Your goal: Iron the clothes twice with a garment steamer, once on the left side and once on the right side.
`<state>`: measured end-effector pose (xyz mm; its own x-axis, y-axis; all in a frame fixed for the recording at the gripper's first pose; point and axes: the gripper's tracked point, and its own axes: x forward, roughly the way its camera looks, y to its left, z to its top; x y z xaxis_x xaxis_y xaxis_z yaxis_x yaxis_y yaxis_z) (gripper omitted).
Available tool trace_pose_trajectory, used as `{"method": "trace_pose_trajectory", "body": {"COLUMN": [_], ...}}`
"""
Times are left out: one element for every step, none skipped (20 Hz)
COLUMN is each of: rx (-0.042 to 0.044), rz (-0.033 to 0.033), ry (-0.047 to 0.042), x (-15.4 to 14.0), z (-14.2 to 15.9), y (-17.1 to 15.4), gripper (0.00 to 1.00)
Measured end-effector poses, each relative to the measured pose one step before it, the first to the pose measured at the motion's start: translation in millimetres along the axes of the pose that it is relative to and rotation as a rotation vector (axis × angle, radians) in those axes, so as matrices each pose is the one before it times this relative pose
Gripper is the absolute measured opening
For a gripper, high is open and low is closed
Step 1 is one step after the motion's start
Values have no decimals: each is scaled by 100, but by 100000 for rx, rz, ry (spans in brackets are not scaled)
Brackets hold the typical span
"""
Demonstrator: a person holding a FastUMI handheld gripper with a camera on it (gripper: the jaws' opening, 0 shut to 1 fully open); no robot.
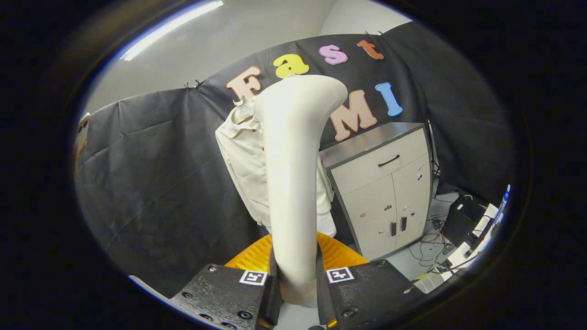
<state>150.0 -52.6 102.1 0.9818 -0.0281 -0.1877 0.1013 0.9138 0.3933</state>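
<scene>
Against the booth's black cloth wall (pixel 151 174) hung a cream shirt (pixel 245 160), beside a pale cabinet (pixel 385 188) (two doors, one drawer). Just before the shirt rose the garment steamer (pixel 293 183), its handle clamped between the tongs (pixel 296 286).

steamer (pixel 293 183) hides the shirt's (pixel 243 160) middle.
</scene>
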Motion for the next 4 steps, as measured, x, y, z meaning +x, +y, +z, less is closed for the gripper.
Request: {"method": "trace_pose_trajectory", "body": {"rx": [132,109,248,127], "rz": [-181,-108,-118,-75], "ry": [5,221,-21,84], "x": [99,-83,93,-7], "z": [-29,-105,-22,-62], "y": [-45,-74,-68,-19], "gripper": [33,33,33,33]}}
